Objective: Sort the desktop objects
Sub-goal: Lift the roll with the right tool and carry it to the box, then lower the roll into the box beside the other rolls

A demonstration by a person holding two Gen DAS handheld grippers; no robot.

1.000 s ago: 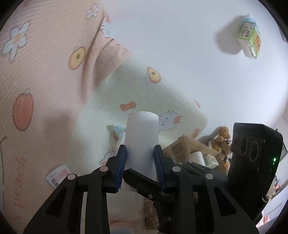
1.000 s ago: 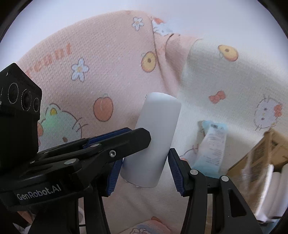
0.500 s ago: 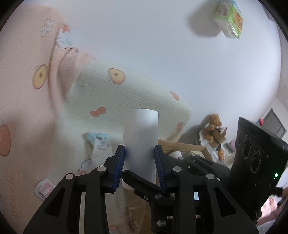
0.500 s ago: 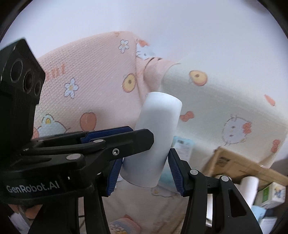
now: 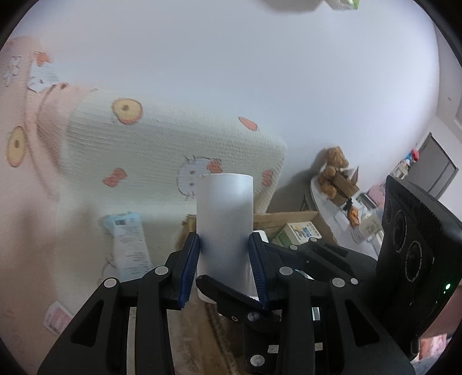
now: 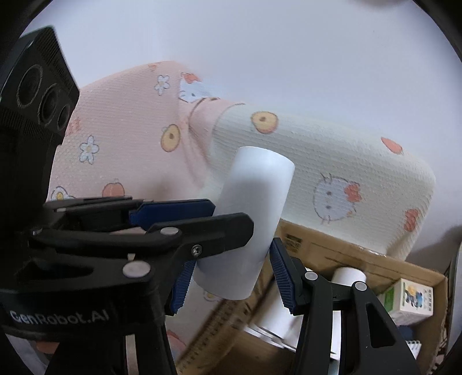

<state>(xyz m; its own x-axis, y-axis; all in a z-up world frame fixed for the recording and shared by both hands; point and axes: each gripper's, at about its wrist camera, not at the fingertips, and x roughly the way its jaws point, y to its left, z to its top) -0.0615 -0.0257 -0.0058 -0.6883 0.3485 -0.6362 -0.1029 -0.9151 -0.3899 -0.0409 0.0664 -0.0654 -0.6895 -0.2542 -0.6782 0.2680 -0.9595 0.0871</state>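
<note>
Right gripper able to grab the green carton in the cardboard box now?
Probably not. The right gripper has its jaws clamped on the white roll, though the green carton itself lies uncovered.

The roll's (image 5: 224,228) lower end is hidden behind a black finger (image 5: 228,291). The green carton (image 5: 345,3) is cut off at the top edge. The packet's (image 5: 130,245) print is blurred.
</note>
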